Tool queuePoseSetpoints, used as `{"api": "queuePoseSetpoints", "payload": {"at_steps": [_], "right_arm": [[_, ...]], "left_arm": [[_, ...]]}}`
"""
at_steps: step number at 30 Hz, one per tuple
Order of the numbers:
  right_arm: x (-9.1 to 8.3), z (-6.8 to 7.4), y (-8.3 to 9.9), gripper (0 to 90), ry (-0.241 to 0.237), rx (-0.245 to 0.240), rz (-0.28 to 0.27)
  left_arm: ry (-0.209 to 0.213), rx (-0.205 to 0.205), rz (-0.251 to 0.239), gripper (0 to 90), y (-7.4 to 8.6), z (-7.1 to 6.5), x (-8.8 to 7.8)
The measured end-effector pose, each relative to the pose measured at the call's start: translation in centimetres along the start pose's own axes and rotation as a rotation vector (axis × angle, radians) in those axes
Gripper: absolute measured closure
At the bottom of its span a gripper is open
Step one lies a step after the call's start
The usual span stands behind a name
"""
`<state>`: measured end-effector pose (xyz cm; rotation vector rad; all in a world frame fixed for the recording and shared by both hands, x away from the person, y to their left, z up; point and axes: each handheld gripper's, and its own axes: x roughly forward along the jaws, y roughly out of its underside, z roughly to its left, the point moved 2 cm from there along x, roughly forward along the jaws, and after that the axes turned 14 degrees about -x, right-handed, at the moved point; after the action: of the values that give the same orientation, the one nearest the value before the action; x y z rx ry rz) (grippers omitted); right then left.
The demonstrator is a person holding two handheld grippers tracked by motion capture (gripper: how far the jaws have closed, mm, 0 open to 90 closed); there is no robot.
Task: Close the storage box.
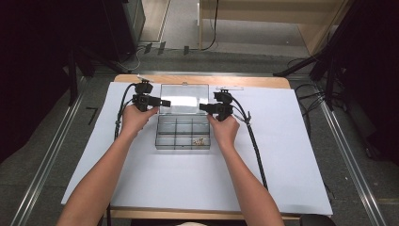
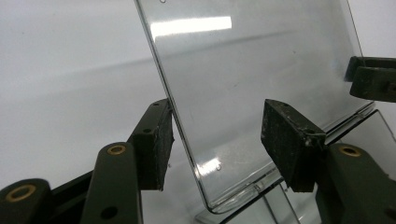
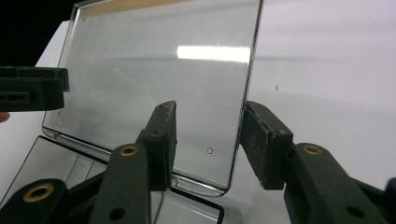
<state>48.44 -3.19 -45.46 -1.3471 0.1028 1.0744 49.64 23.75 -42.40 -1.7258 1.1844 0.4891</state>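
We see a clear plastic box (image 1: 183, 133) in the middle of the white table cover (image 1: 282, 160), its lid (image 1: 184, 98) swung up and standing open at the back. Our left gripper (image 1: 163, 101) straddles the lid's left edge (image 2: 187, 140): one finger (image 2: 156, 144) sits just beside the edge on the outside, the other (image 2: 287, 140) stands apart from the lid's face, so nothing is clamped. Our right gripper (image 1: 203, 107) straddles the lid's right edge (image 3: 240, 121), one finger (image 3: 161, 140) before the face, the other (image 3: 264, 144) just beside the edge; whether they pinch it we cannot tell. Small pale bits (image 1: 200, 140) lie in a front compartment.
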Motion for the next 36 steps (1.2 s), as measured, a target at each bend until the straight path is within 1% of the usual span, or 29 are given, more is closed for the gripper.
{"api": "queuePoseSetpoints", "payload": {"at_steps": [2,3,4,6,7,8,9,10,11,15,17,19,22,25,26,27,28,29,32,36], "right_arm": [[-0.1,0.1,-0.1,58.1,0.002,-0.004,-0.003],[-0.4,0.3,-0.2,58.3,0.012,-0.023,-0.009],[-0.4,0.3,-0.2,58.3,0.012,-0.023,-0.009],[-0.7,0.5,-0.3,58.9,0.021,-0.042,-0.01],[-0.9,0.7,-0.3,59.5,0.03,-0.061,-0.013],[-0.9,0.7,-0.3,59.5,0.03,-0.061,-0.013],[-1.1,0.8,-0.4,59.9,0.036,-0.081,-0.012],[-1.1,0.8,-0.4,59.9,0.036,-0.081,-0.012],[-1.3,0.9,-0.4,60.3,0.04,-0.097,-0.012],[-1.6,1.1,-0.4,60.3,0.043,-0.111,-0.012],[-1.8,1.3,-0.4,60.4,0.05,-0.131,-0.011],[-2.0,1.4,-0.4,60.3,0.05,-0.144,-0.013],[-2.1,1.5,-0.5,60.3,0.049,-0.151,-0.012],[-2.4,1.7,-0.5,60.4,0.053,-0.175,-0.01],[-2.4,1.7,-0.5,60.4,0.053,-0.175,-0.01],[-2.6,1.9,-0.5,60.3,0.058,-0.186,-0.008],[-2.6,2.0,-0.5,60.3,0.06,-0.195,-0.008],[-2.7,2.1,-0.5,60.3,0.064,-0.202,-0.008],[-2.9,2.3,-0.4,60.4,0.066,-0.214,-0.007],[-3.1,2.4,-0.3,60.8,0.065,-0.221,-0.007]], "left_arm": [[0.0,0.005,-0.005,45.5,0.0,-0.1,-0.2],[-0.001,0.018,-0.016,45.6,0.0,-0.3,-0.5],[-0.001,0.018,-0.016,45.7,0.0,-0.3,-0.5],[0.001,0.029,-0.022,46.0,0.0,-0.5,-0.9],[0.003,0.039,-0.03,46.6,0.1,-0.6,-1.1],[0.003,0.039,-0.03,47.1,0.1,-0.6,-1.1],[0.003,0.042,-0.039,47.2,0.2,-0.7,-1.3],[0.003,0.042,-0.039,47.4,0.2,-0.7,-1.3],[0.006,0.051,-0.044,47.7,0.3,-0.8,-1.6],[0.012,0.059,-0.047,48.6,0.4,-0.9,-1.9],[0.024,0.068,-0.052,49.1,0.5,-0.8,-2.2],[0.023,0.075,-0.054,50.3,0.6,-0.9,-2.5],[0.025,0.085,-0.058,50.8,0.7,-1.0,-2.7],[0.03,0.094,-0.064,51.2,0.9,-1.0,-3.0],[0.029,0.102,-0.068,51.2,1.0,-1.1,-3.1],[0.023,0.114,-0.072,51.3,1.1,-1.2,-3.2],[0.015,0.129,-0.077,51.6,1.1,-1.3,-3.3],[-0.002,0.157,-0.078,51.9,1.3,-1.5,-3.4],[-0.006,0.163,-0.079,53.2,1.4,-1.6,-3.5],[0.0,0.165,-0.084,54.3,1.6,-1.6,-3.7]]}}
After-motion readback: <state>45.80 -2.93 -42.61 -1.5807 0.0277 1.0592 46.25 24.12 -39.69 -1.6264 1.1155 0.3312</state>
